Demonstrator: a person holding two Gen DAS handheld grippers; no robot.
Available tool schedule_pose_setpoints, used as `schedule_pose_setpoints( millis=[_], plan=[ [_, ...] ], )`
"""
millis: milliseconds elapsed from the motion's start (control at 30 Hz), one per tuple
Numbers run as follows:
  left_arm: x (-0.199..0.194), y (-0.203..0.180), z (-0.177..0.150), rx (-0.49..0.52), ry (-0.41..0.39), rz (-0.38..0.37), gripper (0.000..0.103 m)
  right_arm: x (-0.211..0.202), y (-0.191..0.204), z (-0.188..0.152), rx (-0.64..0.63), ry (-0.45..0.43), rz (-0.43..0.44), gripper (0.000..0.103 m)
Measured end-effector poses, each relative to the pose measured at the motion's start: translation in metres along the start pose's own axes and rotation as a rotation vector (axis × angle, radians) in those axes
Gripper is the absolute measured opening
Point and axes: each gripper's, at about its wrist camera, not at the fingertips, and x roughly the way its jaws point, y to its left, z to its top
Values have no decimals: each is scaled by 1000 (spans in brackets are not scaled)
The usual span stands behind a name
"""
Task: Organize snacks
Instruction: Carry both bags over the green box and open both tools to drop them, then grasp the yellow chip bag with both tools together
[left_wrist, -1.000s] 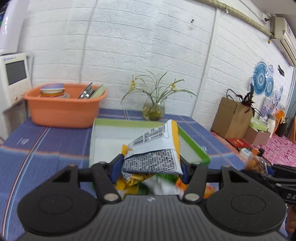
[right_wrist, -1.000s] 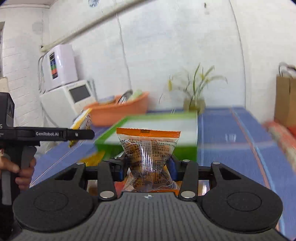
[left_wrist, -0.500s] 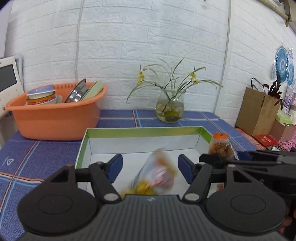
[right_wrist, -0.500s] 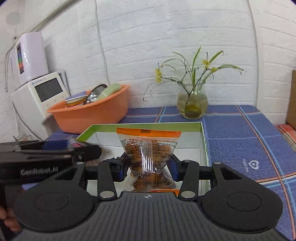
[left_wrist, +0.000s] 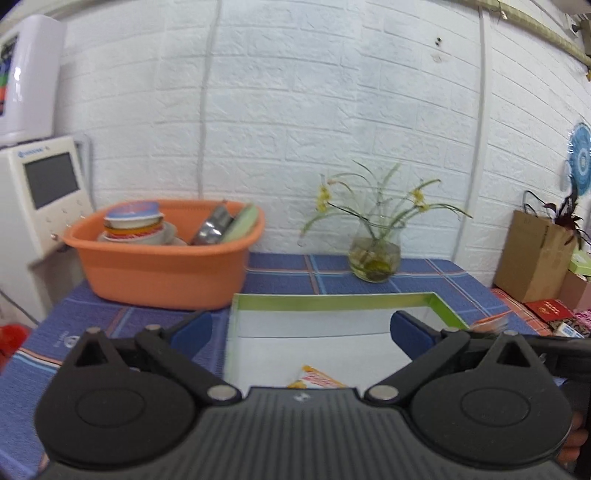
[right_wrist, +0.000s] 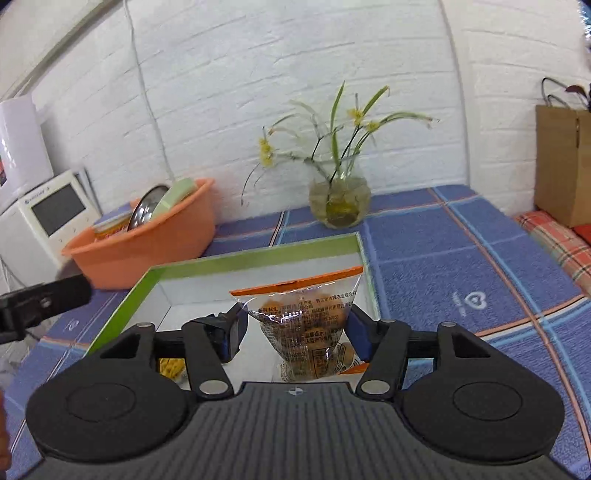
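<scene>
Both grippers have just been opening over the box (left_wrist: 332, 302): left gripper (left_wrist: 301, 328) spread wide, nothing between; right gripper (right_wrist: 295, 328) let go, nut bag (right_wrist: 306, 321) standing between its jaws, in the box

On the tabletop (right_wrist: 443, 258) the open box (right_wrist: 258, 258) lay in front, with the basin (left_wrist: 162, 273) of dishes behind it to the left and the vase (right_wrist: 340, 203) behind it to the right, by the wall. A snack packet (right_wrist: 306, 325) stood inside the box near its right wall, another packet (left_wrist: 317, 378) lay on its floor.
</scene>
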Motion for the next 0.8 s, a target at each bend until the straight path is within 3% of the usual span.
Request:
schedule_pose_setpoints(
  millis=[33,167,267,367,400,467,567,667,800],
  plan=[
    [-5,4,-2,-8,0,28,102,2,0,2,-7,0,22,103],
    [-25,16,-18,49,26,95,102,18,16,7,-161,74,72,103],
    [-48,29,-37,69,-5,171,102,18,32,8,-296,47,-12,103],
    [-65,48,-55,37,-30,153,102,-4,41,4,-275,-42,-91,103],
    [-68,53,-62,21,-30,120,102,-15,44,1,-249,-43,-61,103],
    [-71,58,-73,14,-20,50,103,-40,52,-10,-229,-21,81,103],
    [-69,52,-87,71,58,-26,103,-66,69,-29,-204,44,246,103],
    [-70,48,-96,120,83,-80,103,-69,83,-39,-138,106,332,103],
    [-68,49,-102,107,97,-94,103,-43,98,-45,35,281,363,103]
  ],
)
